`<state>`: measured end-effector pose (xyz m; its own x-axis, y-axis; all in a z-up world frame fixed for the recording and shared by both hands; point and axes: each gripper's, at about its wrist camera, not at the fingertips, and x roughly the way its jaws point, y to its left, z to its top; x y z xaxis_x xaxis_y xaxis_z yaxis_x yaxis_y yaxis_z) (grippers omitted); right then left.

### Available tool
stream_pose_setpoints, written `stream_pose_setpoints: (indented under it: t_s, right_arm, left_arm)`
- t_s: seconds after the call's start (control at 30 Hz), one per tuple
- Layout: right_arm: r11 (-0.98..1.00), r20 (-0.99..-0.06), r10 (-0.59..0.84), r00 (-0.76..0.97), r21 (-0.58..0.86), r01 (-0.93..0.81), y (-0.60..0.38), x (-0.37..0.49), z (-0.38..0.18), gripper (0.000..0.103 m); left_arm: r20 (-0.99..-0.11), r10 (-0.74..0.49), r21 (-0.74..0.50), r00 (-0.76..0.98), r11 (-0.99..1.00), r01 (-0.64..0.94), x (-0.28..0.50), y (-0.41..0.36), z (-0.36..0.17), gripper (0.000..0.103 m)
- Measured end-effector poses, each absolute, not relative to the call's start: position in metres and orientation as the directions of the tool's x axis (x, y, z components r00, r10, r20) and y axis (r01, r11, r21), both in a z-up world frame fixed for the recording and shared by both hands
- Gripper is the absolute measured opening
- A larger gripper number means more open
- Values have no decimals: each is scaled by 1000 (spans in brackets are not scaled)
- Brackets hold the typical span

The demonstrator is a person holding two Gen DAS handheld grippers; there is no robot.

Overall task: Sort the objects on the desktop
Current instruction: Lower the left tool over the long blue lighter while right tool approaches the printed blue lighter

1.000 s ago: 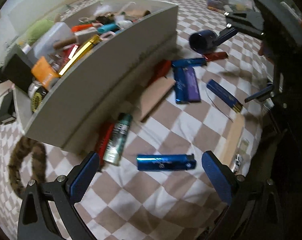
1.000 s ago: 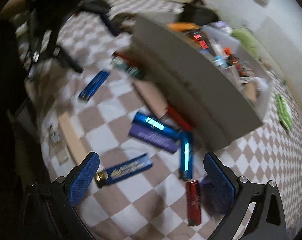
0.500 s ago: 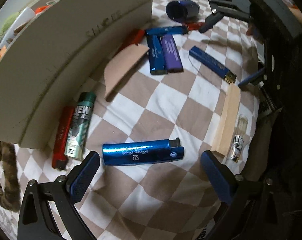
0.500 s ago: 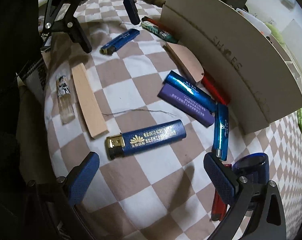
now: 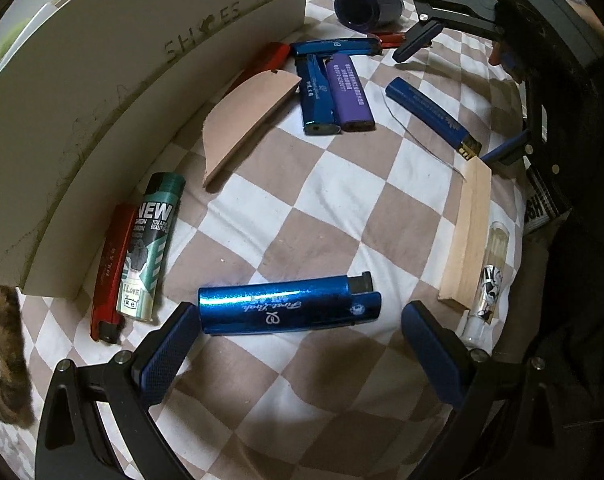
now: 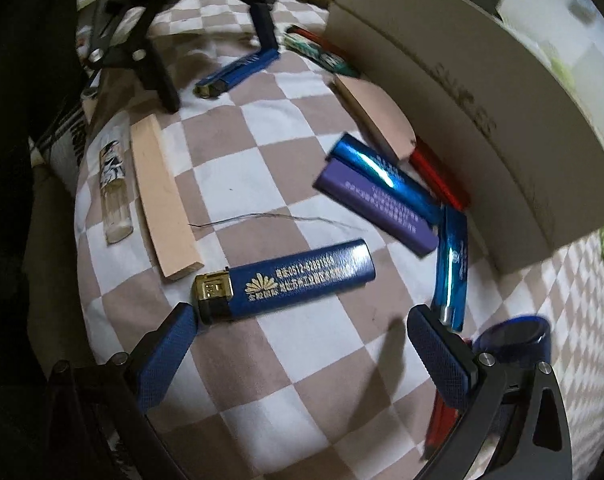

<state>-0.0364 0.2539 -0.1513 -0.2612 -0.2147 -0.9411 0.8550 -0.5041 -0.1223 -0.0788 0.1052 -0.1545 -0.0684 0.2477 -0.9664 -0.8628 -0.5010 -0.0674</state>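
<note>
Though partly hidden, red lighter point(image 6: 442, 426); blurred

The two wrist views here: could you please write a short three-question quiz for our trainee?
1. True or false: the left gripper has already shut on the shiny blue lighter.
2. Which lighter lies between the open jaws of the right gripper? A) purple lighter B) dark blue lighter with gold cap C) red lighter
3. Fill in: the green lighter lies beside a ___ lighter next to the shoe box.

Key: 1 false; 2 B, the dark blue lighter with gold cap; 3 red, the red lighter.
</note>
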Motion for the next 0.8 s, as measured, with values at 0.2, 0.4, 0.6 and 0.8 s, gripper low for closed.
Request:
stream_pose_setpoints:
  t_s: [0.2, 0.4, 0.6, 0.8]
  right_arm:
    - [-553, -939, -224, -261, -98, 827, 260, -36, -150, 103]
    - [-544, -929, -284, -237, -47, 837, 269, -37, -151, 103]
    - [-532, -933, -300, -201, -12, 847, 271, -42, -151, 103]
    - [-533, -940, -297, -166, 19, 846, 271, -47, -149, 103]
  left_arm:
    - [-966, 245, -59, -78, -506, -860, -74, 106, -158, 103]
    - [-961, 254, -37, -110, -512, -858, -66, 106, -161, 103]
    - [-958, 267, -45, -107, -507, -861, -61, 106, -162, 103]
    - [-961, 262, -61, -86, -507, -860, -59, 108, -162, 103]
